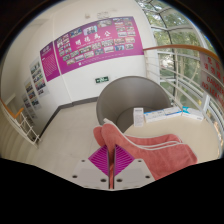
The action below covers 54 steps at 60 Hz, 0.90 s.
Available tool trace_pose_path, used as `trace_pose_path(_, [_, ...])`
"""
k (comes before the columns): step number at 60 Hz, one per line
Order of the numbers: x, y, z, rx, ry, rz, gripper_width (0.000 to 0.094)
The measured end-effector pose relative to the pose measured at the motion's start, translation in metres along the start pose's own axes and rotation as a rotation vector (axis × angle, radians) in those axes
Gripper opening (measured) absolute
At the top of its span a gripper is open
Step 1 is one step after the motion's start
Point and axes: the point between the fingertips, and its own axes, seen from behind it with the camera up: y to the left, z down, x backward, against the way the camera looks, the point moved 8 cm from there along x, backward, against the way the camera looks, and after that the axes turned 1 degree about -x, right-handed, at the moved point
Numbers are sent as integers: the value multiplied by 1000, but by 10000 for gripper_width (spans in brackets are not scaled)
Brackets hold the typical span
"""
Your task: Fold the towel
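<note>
Gripper view: the gripper (110,165) is raised well above the surface (125,98), a grey rounded tabletop, and the pink towel (135,143) hangs from it. The jaws are clenched on the towel, their magenta pads (102,160) drawn close with a fold of cloth rising between them. The rest of the cloth spills away beyond the fingers, draping down toward the near edge of the surface. At the far edge of the surface sits a white box (165,116), close to the glass railing (180,62). Beyond, a wall carries magenta posters (95,42).

The risk, as I judge it: only a narrow pinch of cloth is held, so a quick swing could pull it free and drop the towel off the near edge. The trailing cloth could also land bunched, spoiling the fold.
</note>
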Motion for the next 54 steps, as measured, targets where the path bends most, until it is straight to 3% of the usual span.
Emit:
trace_pose_path(8, [29,-43,-45,-50,-70,-5,41])
trace_pose_path(13, [29,-99,-47,-31,-68,73,55])
trace_pose_path(15, [25,-124,-42,-14,-47,121,100])
trace_pose_path(19, [17,-170,-26,17,7,178,307])
trace_pose_path(24, [16,-222,-12,39,52,243,739])
trace_pose_path(26, [26,-226,-11,43,55,265,858])
trace_pose_path(38, [91,-230,-18,112,4,313,855])
trace_pose_path(54, [209,-150,-4,134,-48,283,856])
